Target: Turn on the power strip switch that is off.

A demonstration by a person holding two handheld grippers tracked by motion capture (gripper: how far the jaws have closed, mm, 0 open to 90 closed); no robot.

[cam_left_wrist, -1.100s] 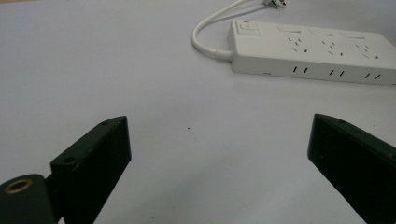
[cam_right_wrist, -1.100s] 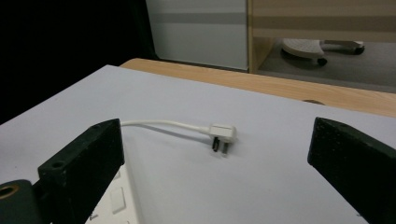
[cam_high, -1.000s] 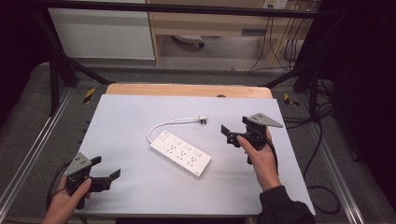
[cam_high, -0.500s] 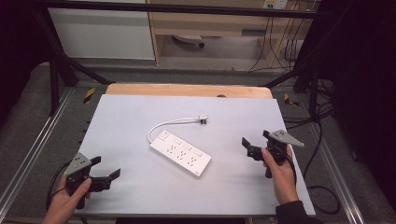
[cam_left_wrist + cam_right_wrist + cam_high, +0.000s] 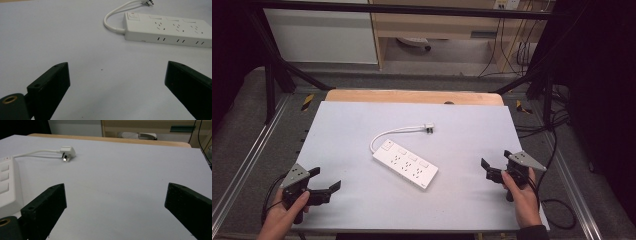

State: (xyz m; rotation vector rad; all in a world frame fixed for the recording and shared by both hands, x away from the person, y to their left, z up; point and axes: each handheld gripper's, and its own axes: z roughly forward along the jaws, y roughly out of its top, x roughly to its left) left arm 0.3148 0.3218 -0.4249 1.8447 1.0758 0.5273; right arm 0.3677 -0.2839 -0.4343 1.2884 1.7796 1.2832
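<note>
The power strip (image 5: pixel 405 165) lies flat at the middle of the surface (image 5: pixel 462 135), set on a slant, its short cord (image 5: pixel 392 132) looping toward 12 o'clock and ending in a plug (image 5: pixel 428 128) that rests loose on the surface. The left gripper (image 5: pixel 328 187) sits at about 8 o'clock from the strip, jaws wide apart and empty; the right gripper (image 5: pixel 490 166) sits at about 4 o'clock, also spread and holding nothing. Both are well apart from the strip.

The likely trouble is in the pickup. The strip is long, smooth and low, so a pinch at one end could let it swing or slip out. The cord is free, so lifting the strip would drag the plug across the surface, and it could catch a jaw.

Compared with a second ago, the right gripper has pulled back from near the plug at 2 o'clock down to the near right edge. The left gripper, the strip and the plug are unchanged.
</note>
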